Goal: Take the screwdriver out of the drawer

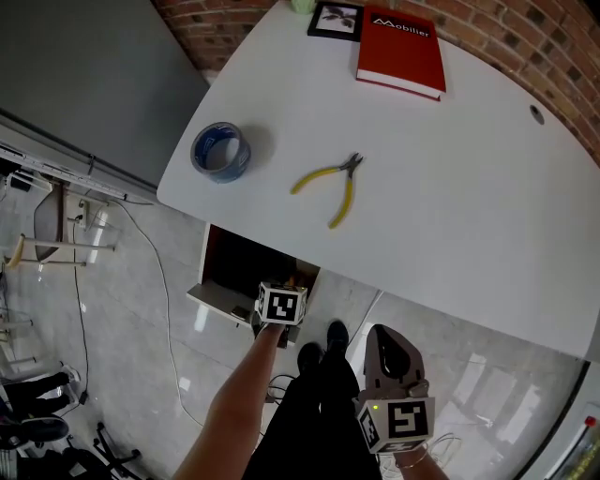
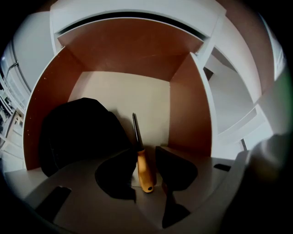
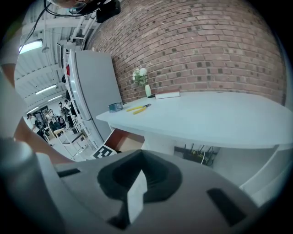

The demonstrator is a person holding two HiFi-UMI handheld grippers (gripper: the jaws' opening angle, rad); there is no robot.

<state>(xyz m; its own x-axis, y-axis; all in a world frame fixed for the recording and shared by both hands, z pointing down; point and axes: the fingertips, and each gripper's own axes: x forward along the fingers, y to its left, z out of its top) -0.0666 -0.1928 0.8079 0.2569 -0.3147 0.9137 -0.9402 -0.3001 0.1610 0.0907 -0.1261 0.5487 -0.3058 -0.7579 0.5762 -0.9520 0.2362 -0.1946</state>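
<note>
– Below the head camera, what are the surface and the room?
– One white rounded table top point(image 1: 450, 206) fills the picture from 12 to 4 o'clock, set against a red brick wall point(image 1: 525, 37). Glossy pale grey floor tiles point(image 1: 141, 309) spread from 7 to 9 o'clock. On the table lie one blue tape roll point(image 1: 221, 151) at 10 o'clock, one pair of yellow-handled pliers point(image 1: 330, 185) just above the middle, one red book point(image 1: 401, 52) at 1 o'clock and one black-framed picture point(image 1: 336, 20) at 12.
– And the grippers?
– Two. The left gripper point(image 1: 281, 305) reaches into one open white-fronted drawer point(image 1: 217, 298) under the table's edge, at 7 o'clock of the middle. The right gripper point(image 1: 386, 352) hangs at 5 o'clock, over the floor.
– The left gripper view?
– One orange-handled screwdriver point(image 2: 145, 169) lies on the drawer's pale floor, between brown side walls. Its long axis runs from 6 to 12 o'clock: handle end at 6, nearest the camera, dark shaft pointing to 12, toward the drawer's back wall. The jaws stand wide, one on each side of the handle. One black bulky object point(image 2: 78, 132) lies at 9 o'clock, just beside the shaft.
– The right gripper view?
– Its jaws are together with nothing between them. Beyond them the table runs from 12 to 3 o'clock with brick behind it, one tall grey cabinet point(image 3: 91, 87) at 10 and one vase of white flowers point(image 3: 142, 77) at 12.
</note>
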